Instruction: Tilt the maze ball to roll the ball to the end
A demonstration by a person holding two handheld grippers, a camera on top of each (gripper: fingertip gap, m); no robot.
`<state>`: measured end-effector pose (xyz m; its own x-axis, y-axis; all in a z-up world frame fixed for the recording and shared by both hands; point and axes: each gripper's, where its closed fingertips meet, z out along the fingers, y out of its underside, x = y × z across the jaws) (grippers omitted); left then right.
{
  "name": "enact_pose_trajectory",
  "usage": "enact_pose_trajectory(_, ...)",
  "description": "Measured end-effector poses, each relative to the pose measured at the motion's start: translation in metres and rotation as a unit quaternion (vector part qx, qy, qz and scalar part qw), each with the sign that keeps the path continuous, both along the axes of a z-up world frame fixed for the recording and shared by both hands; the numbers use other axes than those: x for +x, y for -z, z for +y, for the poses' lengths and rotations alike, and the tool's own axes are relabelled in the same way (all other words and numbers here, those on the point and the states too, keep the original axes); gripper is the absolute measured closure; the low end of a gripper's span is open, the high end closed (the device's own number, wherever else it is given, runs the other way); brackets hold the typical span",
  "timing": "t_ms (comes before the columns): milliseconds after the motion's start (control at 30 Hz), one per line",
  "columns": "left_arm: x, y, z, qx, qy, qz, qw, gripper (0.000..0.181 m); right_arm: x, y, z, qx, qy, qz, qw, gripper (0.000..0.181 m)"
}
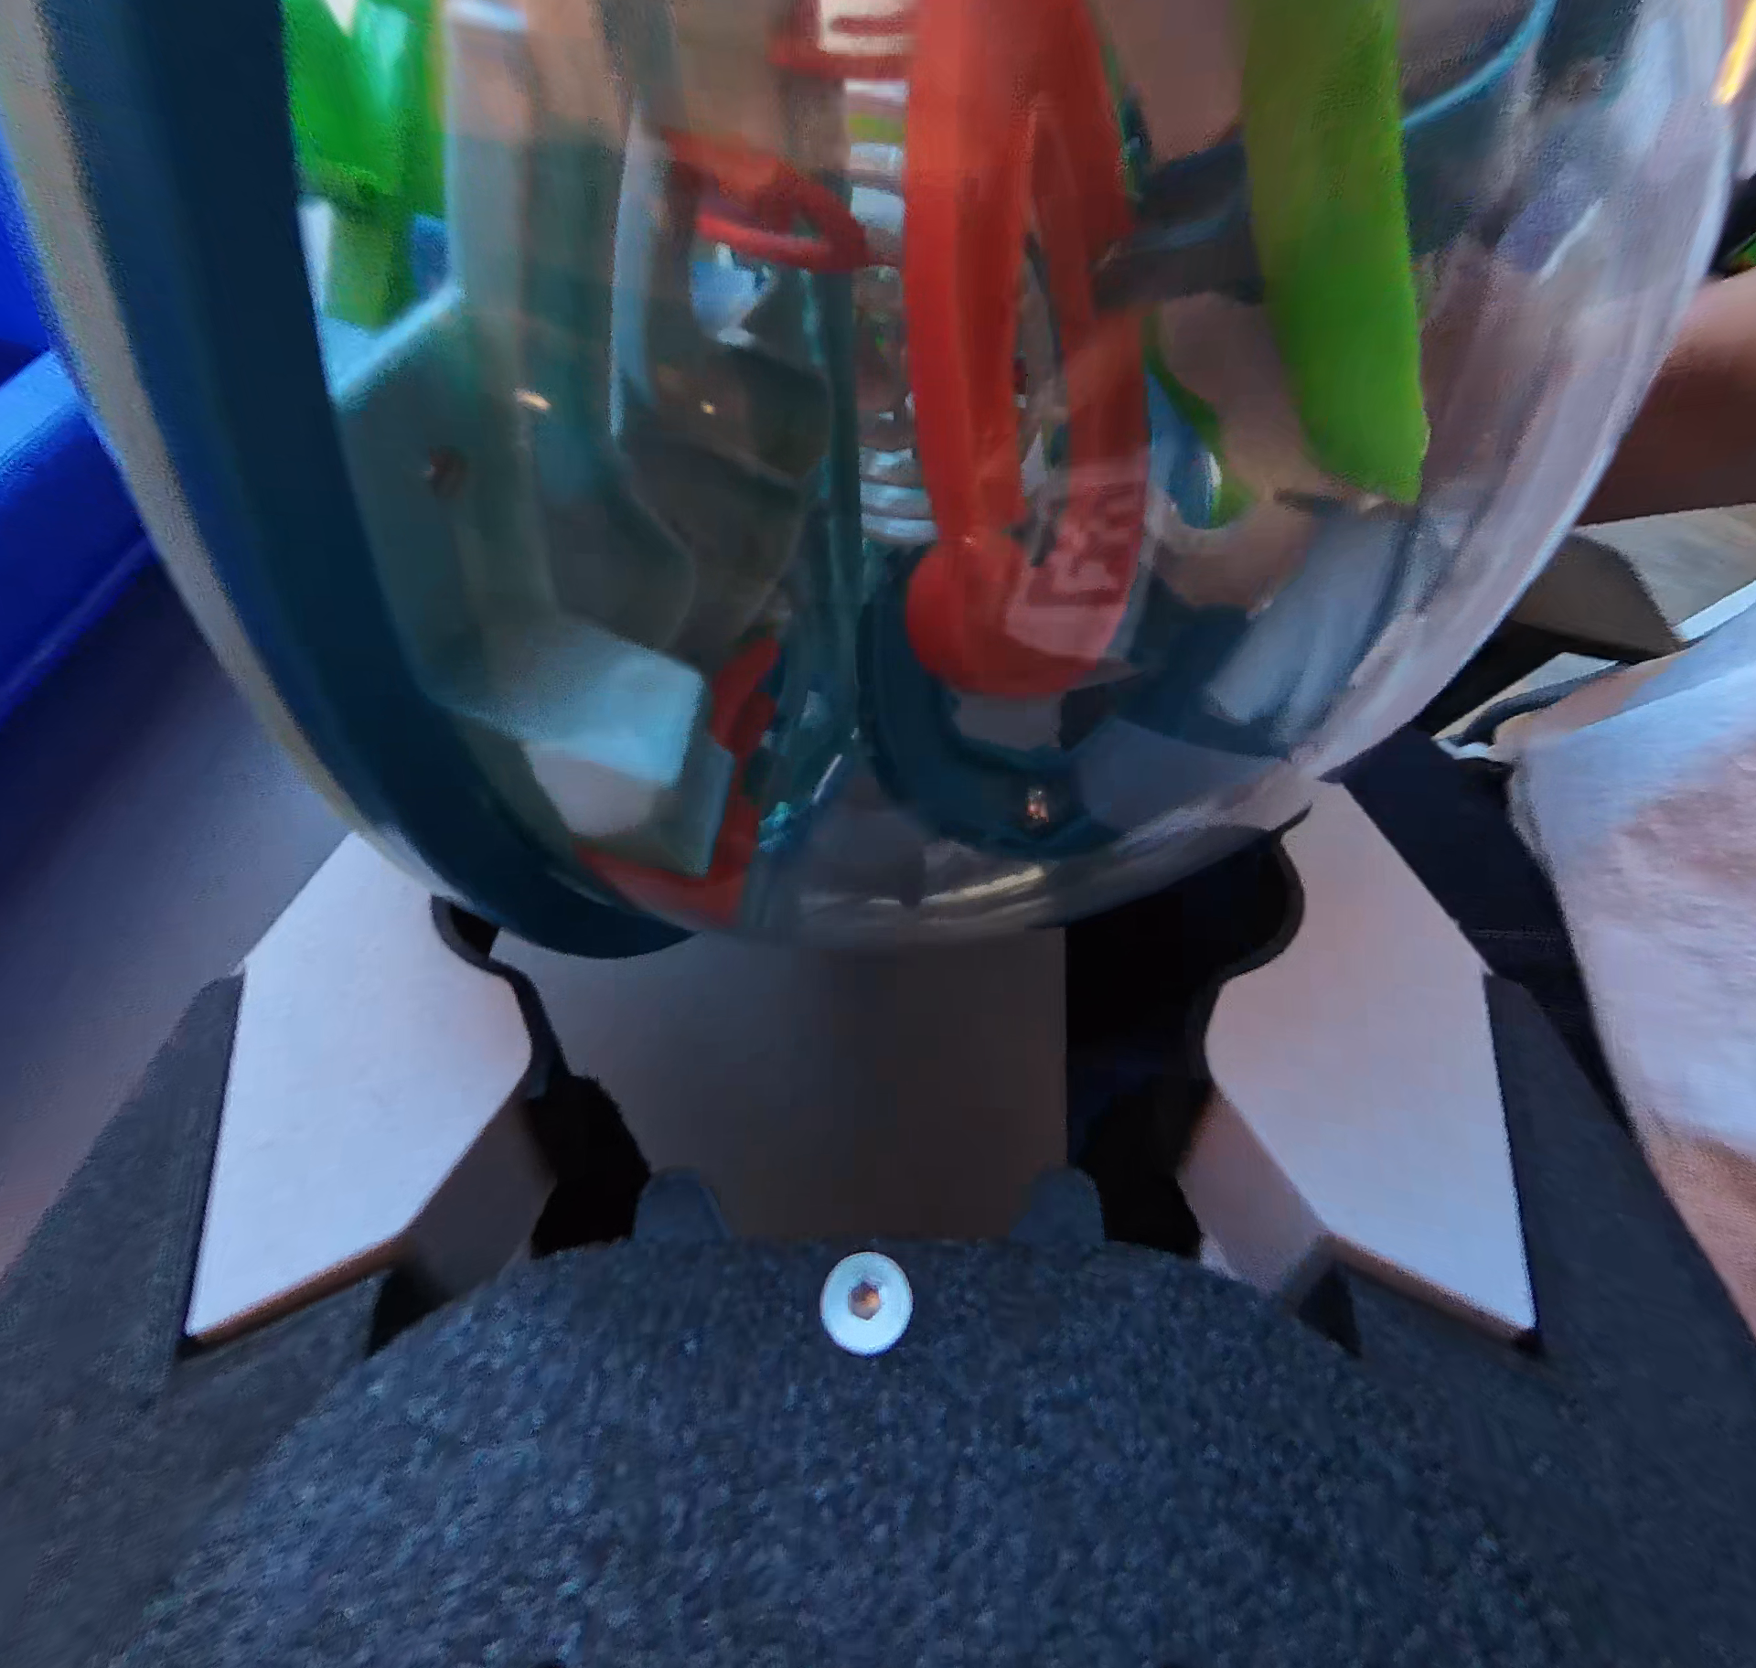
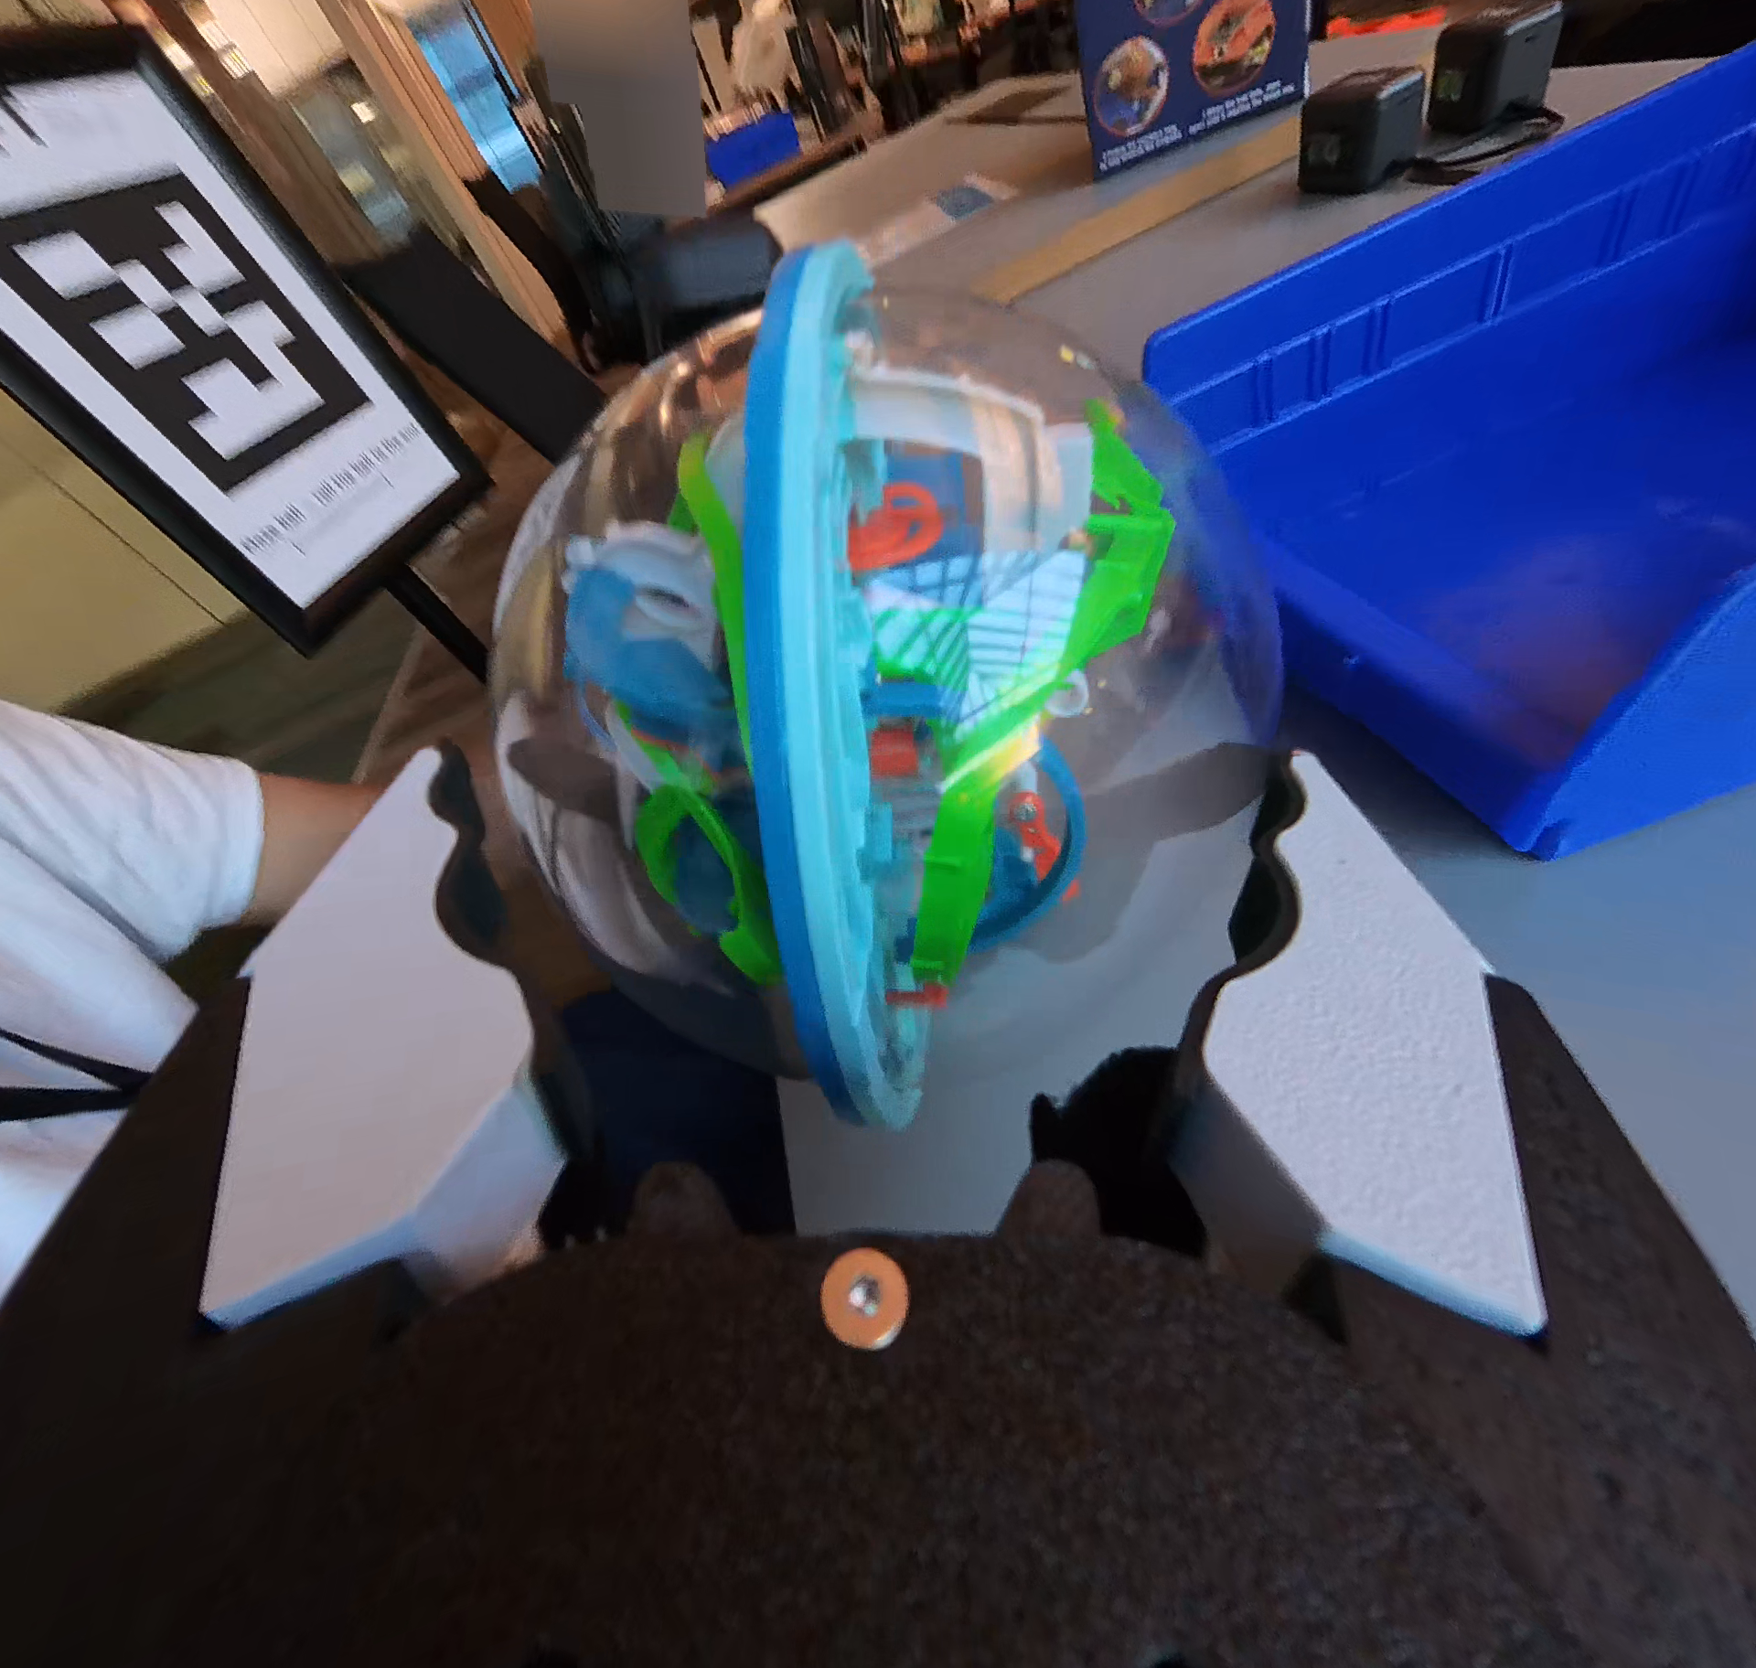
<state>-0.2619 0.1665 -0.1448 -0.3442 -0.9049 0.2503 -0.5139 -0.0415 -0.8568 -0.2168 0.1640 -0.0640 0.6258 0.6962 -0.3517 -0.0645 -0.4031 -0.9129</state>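
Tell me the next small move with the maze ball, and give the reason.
Probably a slow, slight tilt, held by both grippers. The maze ball sits between the right gripper fingers, its blue rim nearly upright, and fills the left gripper view. Motion blur hides the small ball, so a gentle roll should show where it lies.

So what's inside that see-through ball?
Inside the maze ball are green tracks, red pieces and blue parts, split by a blue ring. The little rolling ball can't be picked out; it's too blurry.
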Motion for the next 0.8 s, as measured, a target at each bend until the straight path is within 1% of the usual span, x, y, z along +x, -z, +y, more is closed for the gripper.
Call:
enact_pose_trajectory(67,0.001,0.006,0.001,0.017,-0.006,0.014,1.0,0.026,0.003,-0.002,0.003,-0.012,0.002,0.031,0.999,0.027)
enact_pose_trajectory(133,0.002,0.006,0.003,0.03,-0.015,0.011,0.999,0.026,0.004,-0.005,0.007,-0.02,0.012,0.052,0.998,0.027)
enact_pose_trajectory(200,0.003,0.005,0.006,0.046,-0.024,0.004,0.999,0.026,0.004,-0.007,0.011,-0.033,0.021,0.056,0.998,0.027)
enact_pose_trajectory(267,0.004,0.004,0.008,0.055,-0.033,0.0,0.998,0.027,0.003,-0.005,0.016,-0.045,0.035,0.036,0.998,0.028)
enact_pose_trajectory(333,0.004,0.006,0.011,0.065,-0.039,0.003,0.997,0.027,0.0,-0.003,0.02,-0.048,0.042,-0.001,0.998,0.027)
enact_pose_trajectory(467,0.005,0.012,0.013,0.09,-0.049,0.016,0.995,0.029,-0.005,-0.005,0.021,-0.038,0.023,-0.062,0.997,0.027)
enact_pose_trajectory(567,0.004,0.009,0.01,0.067,-0.038,0.008,0.997,0.028,-0.005,-0.004,0.02,-0.04,0.007,-0.076,0.996,0.027)
enact_pose_trajectory(700,0.0,0.005,0.002,0.01,-0.006,0.011,1.0,0.023,-0.01,-0.005,0.014,-0.007,-0.025,-0.105,0.994,0.027)
enact_pose_trajectory(800,0.001,0.01,0.002,0.023,-0.007,0.023,0.999,0.023,-0.012,-0.005,0.013,0.022,-0.035,-0.127,0.991,0.028)
